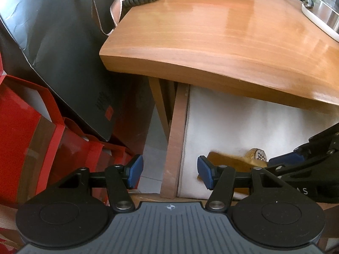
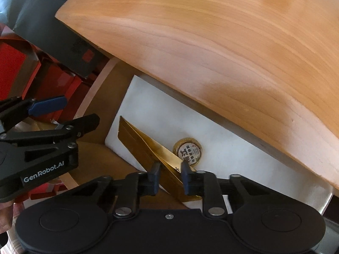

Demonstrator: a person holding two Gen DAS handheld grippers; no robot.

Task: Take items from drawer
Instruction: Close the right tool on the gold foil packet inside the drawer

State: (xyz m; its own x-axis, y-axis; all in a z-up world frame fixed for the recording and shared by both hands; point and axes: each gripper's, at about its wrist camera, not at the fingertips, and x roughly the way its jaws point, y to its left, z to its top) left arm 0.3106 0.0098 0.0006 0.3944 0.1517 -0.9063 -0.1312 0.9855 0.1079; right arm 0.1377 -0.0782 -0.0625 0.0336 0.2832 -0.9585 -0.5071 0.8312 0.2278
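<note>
You are clamping the right tool (image 2: 170,176) on the gold packet (image 2: 148,146) at the open drawer's (image 2: 233,148) 6 o'clock to lift it, while your left tool (image 1: 170,170) is waiting apart.

White lettering reading "GenRobot.AI" stands on the black side of the left claw (image 2: 49,103) as the right wrist view shows it, while the left wrist view catches only the last letters, "AS", in white on the black body of the right claw (image 1: 284,159). A round gold-rimmed label (image 2: 189,152) in the open drawer (image 2: 243,154) carries dark printed characters on a pale ground, too small and blurred to read. A small white crosshair mark (image 1: 170,207) sits on the ribbed grey housing at the base of the left claw.
</note>
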